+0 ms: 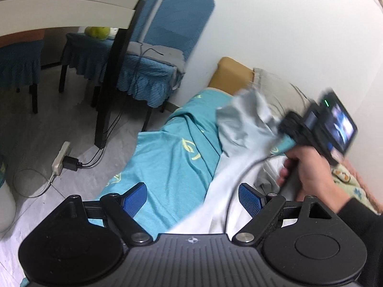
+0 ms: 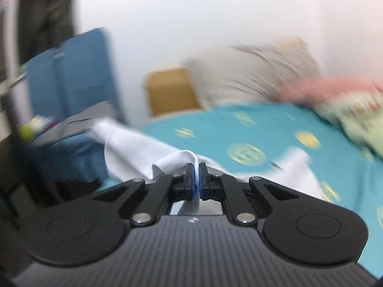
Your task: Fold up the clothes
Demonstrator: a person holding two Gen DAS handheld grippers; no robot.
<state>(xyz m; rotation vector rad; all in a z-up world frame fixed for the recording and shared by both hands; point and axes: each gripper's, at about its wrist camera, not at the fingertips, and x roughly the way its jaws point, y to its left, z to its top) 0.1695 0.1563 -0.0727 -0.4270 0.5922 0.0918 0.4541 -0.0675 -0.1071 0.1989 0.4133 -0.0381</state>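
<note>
A white garment (image 2: pixel 134 148) lies over the teal bedsheet (image 2: pixel 263 129) and is lifted at one edge. My right gripper (image 2: pixel 196 177) is shut on a fold of that white cloth, which runs up between its blue pads. In the left wrist view the same white garment (image 1: pixel 241 129) rises toward the right gripper's body (image 1: pixel 318 124), held by a hand (image 1: pixel 308 167). My left gripper (image 1: pixel 194 197) stands open above the bedsheet (image 1: pixel 172 157) and the lower part of the garment, with nothing pinched between its blue pads.
A beige pillow (image 1: pixel 275 83) and a tan headboard (image 1: pixel 229 74) sit against the white wall. A patterned blanket (image 2: pixel 354 110) lies at the right. Blue-covered chairs (image 1: pixel 155 59), a dark table leg (image 1: pixel 112 83) and a power strip with cables (image 1: pixel 62 160) stand on the floor at the left.
</note>
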